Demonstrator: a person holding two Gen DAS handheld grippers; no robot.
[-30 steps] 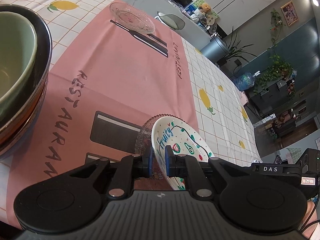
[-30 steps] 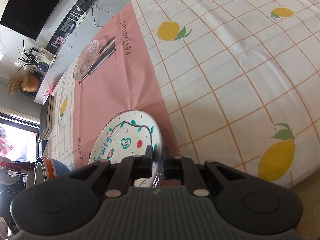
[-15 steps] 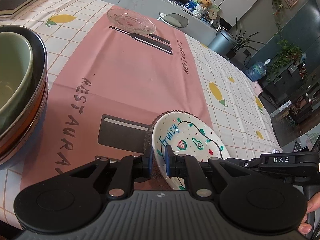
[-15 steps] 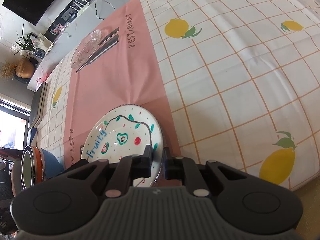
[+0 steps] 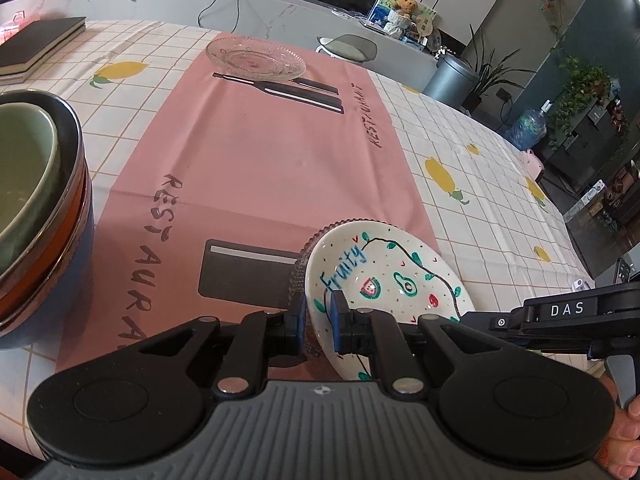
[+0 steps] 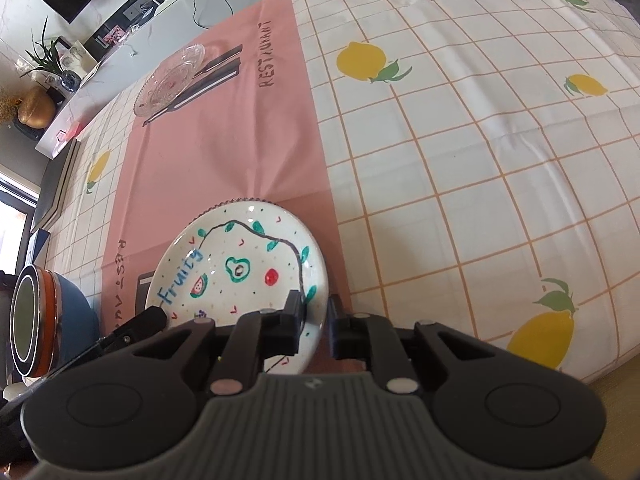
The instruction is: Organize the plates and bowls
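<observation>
Bowls (image 5: pixel 32 216) sit stacked at far left of the desk (image 5: pixel 480 184), nested, green one inside. Next along, w/ the pink mat (image 5: pixel 256 168) under it, is the Fruity plate (image 5: pixel 384 280), resting on a beaded glass plate (image 5: pixel 298 272) whose rim shows at its left edge. Our left claw (image 5: pixel 318 320) pinches the Fruity plate's near-left rim; our right claw (image 6: pixel 314 324) straddles its opposite rim, jaws narrowly apart, so we can't tell if it's truly gripping. Far side of the mat: another glass plate (image 5: pixel 256 58), well apart. Step in hand, we reckon: lifting the Fruity plate off the glass one. Next move prob needs both claws rising level, w/o dragging the glass plate underneath.
</observation>
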